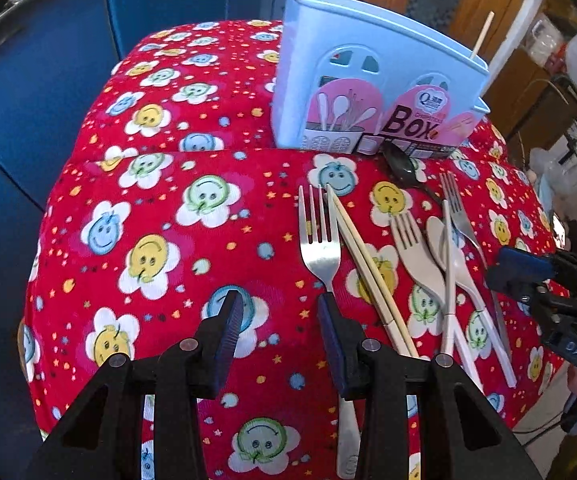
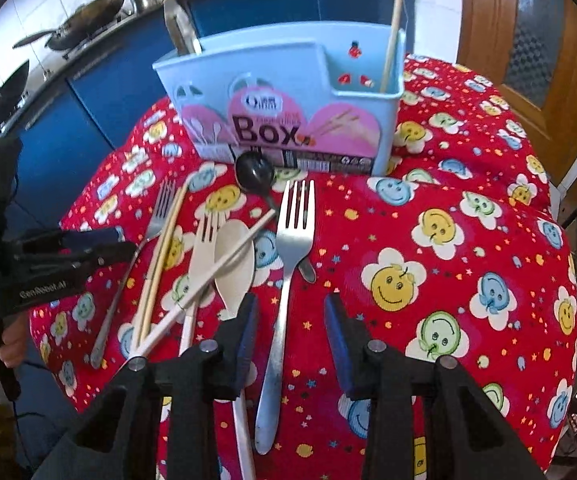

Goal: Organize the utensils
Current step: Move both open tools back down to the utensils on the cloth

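The left gripper (image 1: 280,312) is hanging over the red smiley-print cloth (image 1: 160,216) with its jaws spread and nothing between them; a steel fork (image 1: 319,240) is lying just outside its right-hand jaw, tines pointing ahead, and a pair of chopsticks (image 1: 362,264) is running alongside that fork on the far side. The right gripper (image 2: 290,316) is also standing with jaws apart, and a second steel fork (image 2: 288,264) is lying on the cloth between them, handle passing under the gap, pads not touching it. Just outside this gripper's left-hand jaw, a cream spoon (image 2: 234,260) and cream fork (image 2: 202,248) are lying crossed by a single white chopstick (image 2: 208,280). Ahead of both sets of jaws, a black spoon (image 2: 254,174) is resting against the foot of the light blue utensil box (image 2: 280,92), which is standing upright and holding one chopstick (image 2: 392,28).
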Demonstrator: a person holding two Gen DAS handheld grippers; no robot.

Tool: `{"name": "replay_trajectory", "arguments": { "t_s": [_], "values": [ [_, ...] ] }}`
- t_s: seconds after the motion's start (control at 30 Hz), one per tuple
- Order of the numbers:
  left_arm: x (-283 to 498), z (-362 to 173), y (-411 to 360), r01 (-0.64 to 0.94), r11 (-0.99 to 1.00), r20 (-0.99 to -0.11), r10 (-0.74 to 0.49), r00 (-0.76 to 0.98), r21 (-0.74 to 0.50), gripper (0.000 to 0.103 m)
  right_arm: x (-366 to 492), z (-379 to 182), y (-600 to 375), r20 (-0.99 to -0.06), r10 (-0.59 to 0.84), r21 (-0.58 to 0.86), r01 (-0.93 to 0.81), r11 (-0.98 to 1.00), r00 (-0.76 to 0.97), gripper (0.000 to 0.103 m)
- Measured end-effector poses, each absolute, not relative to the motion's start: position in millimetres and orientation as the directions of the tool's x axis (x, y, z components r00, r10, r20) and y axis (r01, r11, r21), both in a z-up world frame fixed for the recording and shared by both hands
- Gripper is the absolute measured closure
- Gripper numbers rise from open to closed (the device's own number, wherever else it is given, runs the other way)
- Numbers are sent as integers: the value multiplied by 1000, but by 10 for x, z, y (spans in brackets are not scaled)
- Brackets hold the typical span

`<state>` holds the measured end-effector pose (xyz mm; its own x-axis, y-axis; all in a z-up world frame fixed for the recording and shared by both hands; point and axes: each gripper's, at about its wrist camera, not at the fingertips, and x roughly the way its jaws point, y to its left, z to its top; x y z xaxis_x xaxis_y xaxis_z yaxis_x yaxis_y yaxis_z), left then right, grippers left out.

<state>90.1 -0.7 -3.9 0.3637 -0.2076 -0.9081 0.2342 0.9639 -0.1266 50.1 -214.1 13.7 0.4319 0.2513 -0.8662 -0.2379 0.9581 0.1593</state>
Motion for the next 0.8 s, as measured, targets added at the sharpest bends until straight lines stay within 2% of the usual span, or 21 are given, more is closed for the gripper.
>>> {"name": "replay_trajectory", "arguments": {
  "t_s": [0.13, 0.17, 0.43, 0.6, 0.8],
  "values": [
    [963, -26, -63, 255, 955, -920, -232, 317, -153, 65, 589, 83, -2124, -889, 260, 176, -243, 954, 377, 71],
    [970, -13, -88, 266, 951, -921, -238, 307, -158, 68, 608, 71, -2123, -893, 257, 174, -244, 954, 368, 73],
    [951, 50, -209, 308, 935, -917, -270, 293, -177, 75, 695, 56, -2123, -908, 250, 166, -258, 952, 337, 77],
    [991, -30, -348, 327, 929, -934, -260, 244, -173, 87, 733, 46, -2123, -912, 260, 183, -254, 950, 316, 78],
    [1082, -71, -448, 349, 923, -949, -243, 199, -163, 89, 846, 43, -2153, -924, 270, 205, -245, 948, 270, 81]
  ]
}}
